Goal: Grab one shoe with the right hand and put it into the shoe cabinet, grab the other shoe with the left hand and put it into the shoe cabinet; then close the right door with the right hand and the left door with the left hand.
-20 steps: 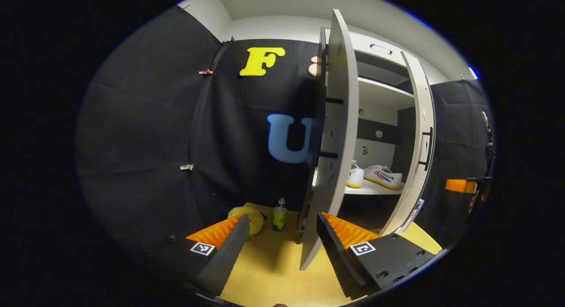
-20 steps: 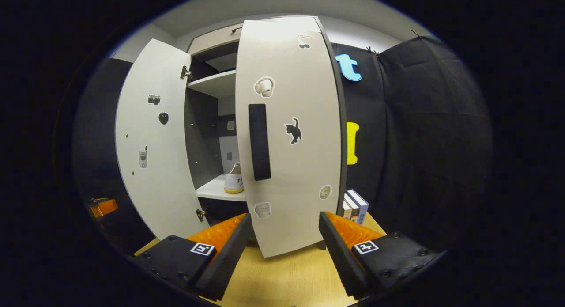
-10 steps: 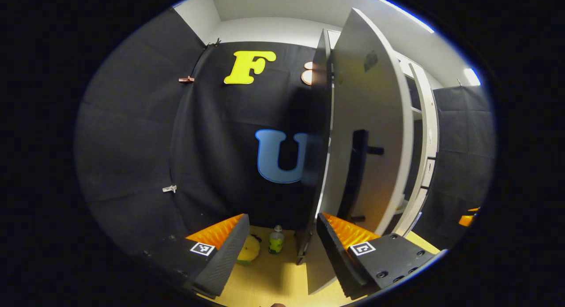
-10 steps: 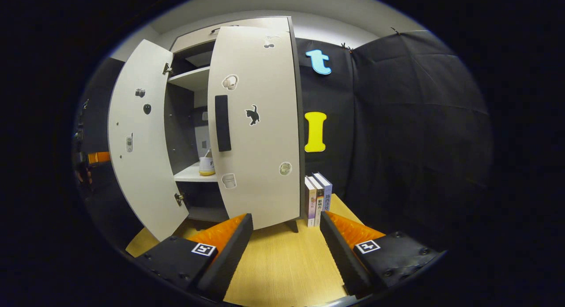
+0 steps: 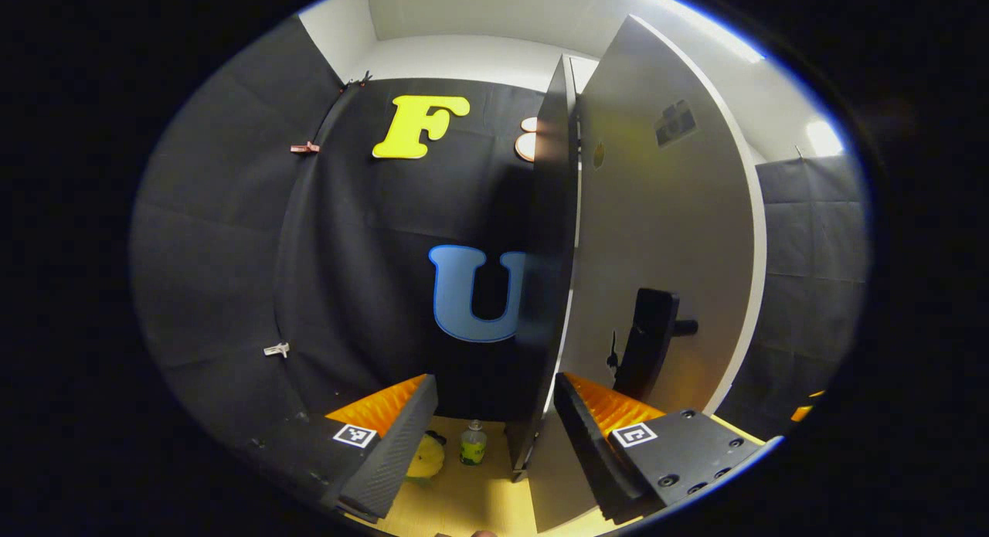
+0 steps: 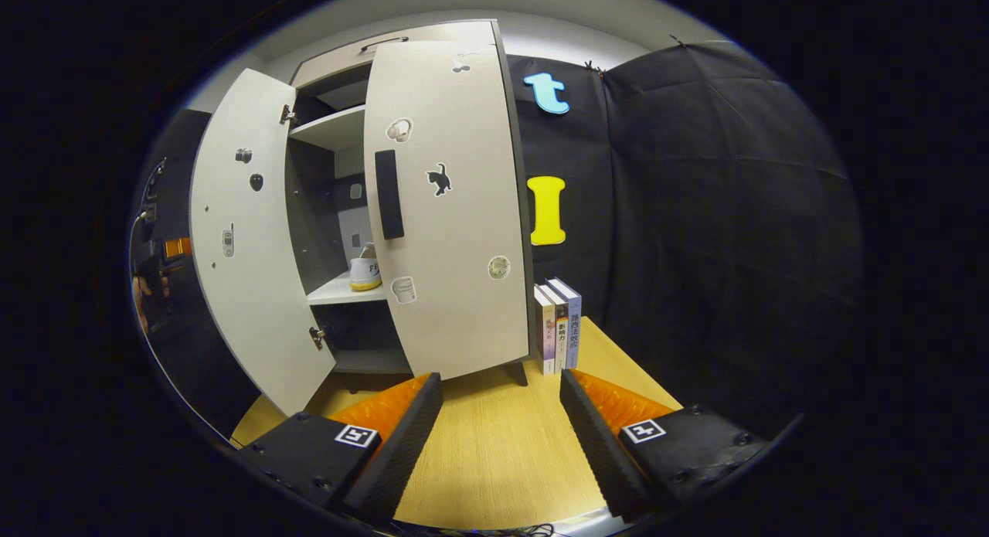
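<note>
A: Looking along the left gripper [image 5: 491,413], its fingers were spread with nothing between them, and the left door [image 5: 664,236] stood just ahead, its dark handle [image 5: 647,351] near the right finger.

B: And the right gripper [image 6: 498,421]?

A: Fingers spread too, empty, held back over the desk [image 6: 494,452]. The right door [image 6: 452,212] looked nearly shut, while the left one swung well open in that view, leaving a gap onto the shoe cabinet [image 6: 340,135].

B: Where were the shoes?

A: One white shoe [image 6: 365,270] sat on the shelf [image 6: 340,292] inside; the other I couldn't make out.

B: How would that door handle?

A: A stiff, flat panel on hinges, probably light. My guess was that a push on the outer face near the handle, far from the hinge, would swing it easily; no pinching needed.

B: Any writing?

A: Letters on the shoe's heel, too small to read. The books [image 6: 558,328] beside the cabinet had spine text I couldn't read either. The doors carried stickers, a black cat [image 6: 439,179] among them.
</note>
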A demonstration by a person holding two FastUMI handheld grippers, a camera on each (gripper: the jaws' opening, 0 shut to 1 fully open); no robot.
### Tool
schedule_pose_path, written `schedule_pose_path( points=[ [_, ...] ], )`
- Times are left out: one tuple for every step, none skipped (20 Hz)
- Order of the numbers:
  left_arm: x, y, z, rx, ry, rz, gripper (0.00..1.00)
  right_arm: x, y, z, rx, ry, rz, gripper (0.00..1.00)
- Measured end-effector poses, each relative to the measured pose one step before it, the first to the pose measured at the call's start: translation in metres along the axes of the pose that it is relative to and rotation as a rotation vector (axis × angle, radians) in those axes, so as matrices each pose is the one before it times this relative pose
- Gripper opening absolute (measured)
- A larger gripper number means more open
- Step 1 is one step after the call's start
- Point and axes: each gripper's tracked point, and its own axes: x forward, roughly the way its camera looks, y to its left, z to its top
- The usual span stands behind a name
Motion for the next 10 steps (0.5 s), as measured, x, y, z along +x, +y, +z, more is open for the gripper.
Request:
schedule_pose_path(
  points=[
    [-0.00116, -0.00004, -0.00061, 0.00677, -0.00315, 0.00933, 0.95, 0.00048, 0.00285, -0.00136, 0.00151, 0.00094, 0.00450, 0.99],
    [-0.00063, -0.00248, -0.00099, -0.00170, 0.00503, 0.00225, 0.95, 0.00161, 0.00157, -0.00001, 0.00066, -0.00187, 0.00206, 0.99],
    [0.00009, -0.00320, 0.00057, -0.00140, 0.00115, 0.00286, 0.94, 0.00199, 0.00186, -0.00105, 0.00046, 0.00206, -0.00030, 0.99],
    [-0.00218, -0.00283, 0.00202, 0.01050, -0.00030, 0.00090, 0.94, 0.00163, 0.00167, -0.00132, 0.00339, 0.00550, 0.00053, 0.99],
    [0.00042, -0.00216, 0.00171, 0.02733, 0.00058, 0.00158, 0.91, 0.00026, 0.00255, 0.00008, 0.00810, 0.00274, 0.00022, 0.99],
    [-0.00090, -0.00127, 0.00275, 0.03370, 0.00117, 0.00902, 0.94, 0.00033, 0.00049, 0.00488, 0.00766, -0.01297, -0.00398, 0.99],
    [-0.00141, -0.00365, 0.00042, 0.03196, 0.00528, 0.00718, 0.89, 0.00218, -0.00016, 0.00538, -0.00201, -0.01503, -0.00779, 0.99],
    [-0.00090, -0.00520, -0.00094, 0.00072, 0.00879, -0.00359, 0.93, 0.00225, -0.00182, 0.00473, -0.00813, -0.01355, -0.01104, 0.99],
    [-0.00059, -0.01033, -0.00259, -0.02593, 0.00635, -0.01826, 0.93, 0.00198, -0.00132, 0.00473, -0.00633, -0.00996, -0.00610, 0.99],
    [-0.00048, -0.00985, -0.00144, -0.02450, 0.00557, -0.02154, 0.93, 0.00388, 0.00085, 0.00358, -0.00306, -0.00374, 0.00265, 0.99]
  ],
)
